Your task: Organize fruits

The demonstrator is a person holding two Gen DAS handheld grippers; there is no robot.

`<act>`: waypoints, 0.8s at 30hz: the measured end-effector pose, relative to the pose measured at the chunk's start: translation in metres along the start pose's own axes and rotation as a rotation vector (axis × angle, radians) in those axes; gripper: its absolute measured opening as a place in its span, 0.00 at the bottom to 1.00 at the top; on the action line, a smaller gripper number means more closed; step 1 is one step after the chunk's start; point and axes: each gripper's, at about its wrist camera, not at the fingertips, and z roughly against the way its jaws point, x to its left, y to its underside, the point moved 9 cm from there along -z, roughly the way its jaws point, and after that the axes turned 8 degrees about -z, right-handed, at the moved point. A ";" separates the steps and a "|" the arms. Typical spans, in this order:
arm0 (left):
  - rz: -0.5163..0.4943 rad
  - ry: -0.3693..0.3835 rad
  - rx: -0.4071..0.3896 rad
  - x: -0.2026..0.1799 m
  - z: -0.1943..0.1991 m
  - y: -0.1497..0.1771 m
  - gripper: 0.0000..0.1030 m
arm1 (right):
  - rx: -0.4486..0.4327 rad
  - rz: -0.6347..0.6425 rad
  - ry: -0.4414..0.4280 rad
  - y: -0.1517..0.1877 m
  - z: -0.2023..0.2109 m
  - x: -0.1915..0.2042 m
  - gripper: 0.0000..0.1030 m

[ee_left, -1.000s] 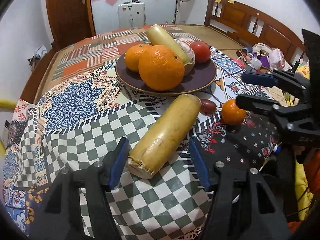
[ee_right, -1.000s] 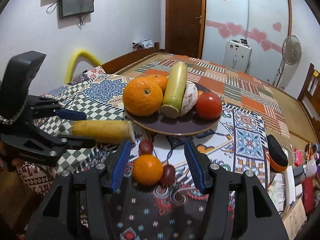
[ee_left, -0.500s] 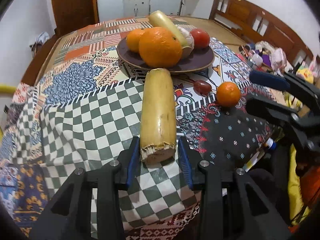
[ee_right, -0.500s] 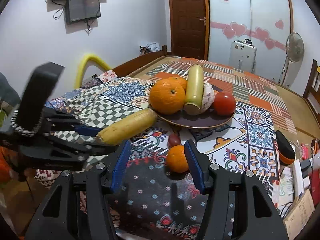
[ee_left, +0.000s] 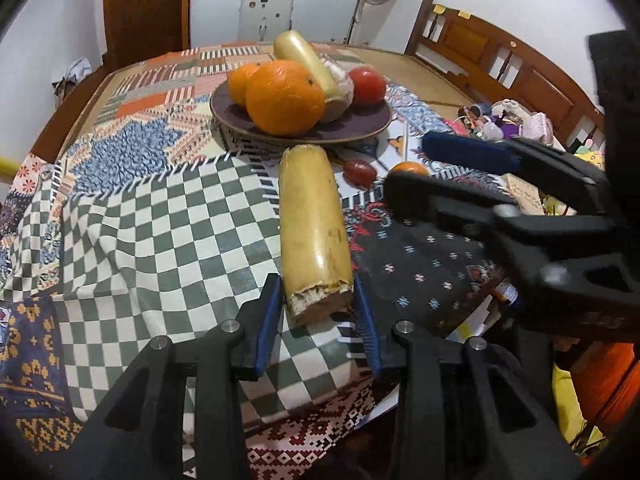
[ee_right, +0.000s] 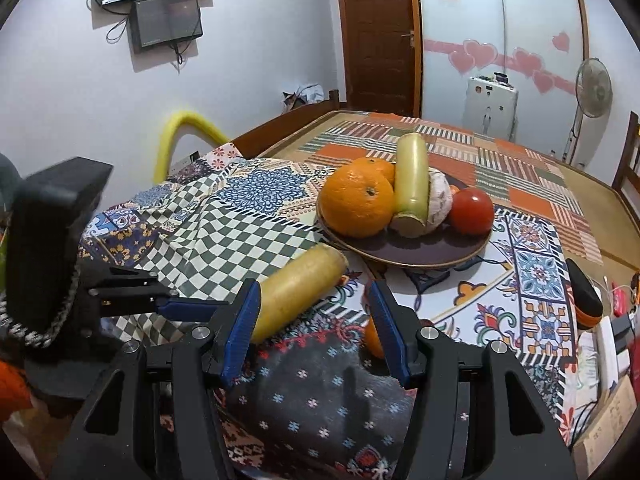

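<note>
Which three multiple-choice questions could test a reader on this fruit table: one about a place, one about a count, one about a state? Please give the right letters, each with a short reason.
1. Where does the tomato lie?
A) on the dark plate
B) on the floor
C) on a chair

2. How many long yellow fruits are in view?
A) one
B) two
C) four

3. What is the left gripper doing?
A) hanging open above the plate
B) holding an orange
C) gripping the loose yellow fruit

Answers:
1 A: it rests near the plate's edge.
2 B: the plated yellow fruit plus the loose one.
3 C: its jaws have just been closing, and the pads press the fruit's cut end.
</note>
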 end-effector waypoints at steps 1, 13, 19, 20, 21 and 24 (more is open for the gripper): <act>-0.003 -0.006 -0.010 0.000 0.004 0.000 0.35 | 0.001 0.000 -0.001 0.000 0.000 0.001 0.51; 0.027 -0.206 -0.109 0.060 0.060 0.024 0.36 | 0.080 -0.028 -0.020 0.005 -0.042 0.018 0.51; 0.057 -0.207 -0.130 0.071 0.064 0.030 0.36 | 0.110 -0.040 0.001 0.011 -0.056 0.018 0.54; 0.057 -0.204 -0.134 0.071 0.064 0.029 0.36 | 0.116 -0.044 -0.004 0.011 -0.057 0.018 0.54; 0.055 -0.203 -0.138 0.069 0.064 0.028 0.36 | 0.124 -0.046 -0.010 0.011 -0.059 0.019 0.52; 0.043 -0.200 -0.148 0.064 0.061 0.026 0.36 | 0.133 -0.030 -0.021 0.012 -0.057 0.021 0.45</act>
